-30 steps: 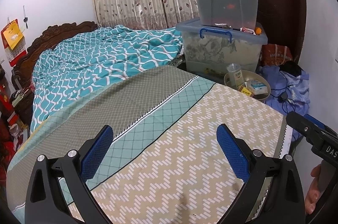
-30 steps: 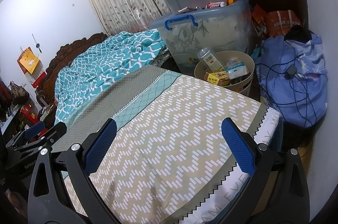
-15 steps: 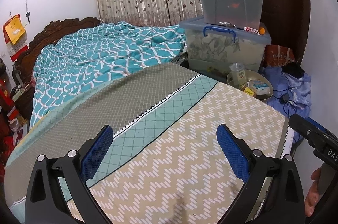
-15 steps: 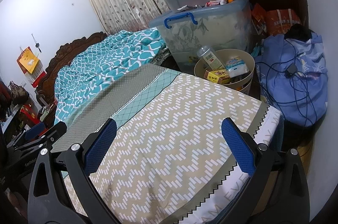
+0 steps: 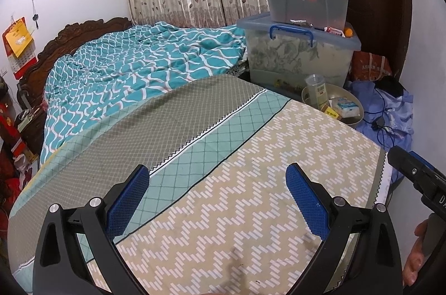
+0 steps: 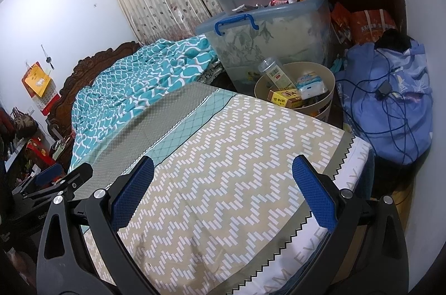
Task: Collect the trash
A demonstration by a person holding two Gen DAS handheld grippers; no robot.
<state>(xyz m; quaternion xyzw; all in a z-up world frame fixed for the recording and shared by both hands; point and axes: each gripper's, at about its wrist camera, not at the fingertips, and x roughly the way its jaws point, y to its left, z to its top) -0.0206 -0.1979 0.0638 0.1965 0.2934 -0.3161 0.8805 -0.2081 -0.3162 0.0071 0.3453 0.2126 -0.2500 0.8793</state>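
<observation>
A beige round bin [image 6: 326, 73] [image 5: 352, 98] stands on the floor past the bed's far corner. Inside it are a clear bottle [image 6: 274, 73] [image 5: 316, 93], a yellow carton [image 6: 284, 97] [image 5: 331, 111] and a white and blue packet [image 6: 309, 84] [image 5: 345, 105]. My left gripper [image 5: 217, 200] hovers open over the patterned bedsheet [image 5: 251, 197] with nothing between its fingers. My right gripper [image 6: 223, 193] is open too, empty, above the sheet [image 6: 223, 155] near the bed's corner. Each gripper shows at the edge of the other's view.
Two stacked clear storage boxes [image 5: 301, 44] [image 6: 264, 24] rise behind the bin. A blue bundle with black cables [image 6: 390, 105] [image 5: 387, 111] lies on the floor to the right. A teal quilt [image 5: 133, 66] covers the bed's head end. A hand [image 5: 418, 258] grips the right tool.
The left wrist view has drawn back and risen a little, so the bed looks farther off. The right wrist view is almost unchanged. Both grippers stay open.
</observation>
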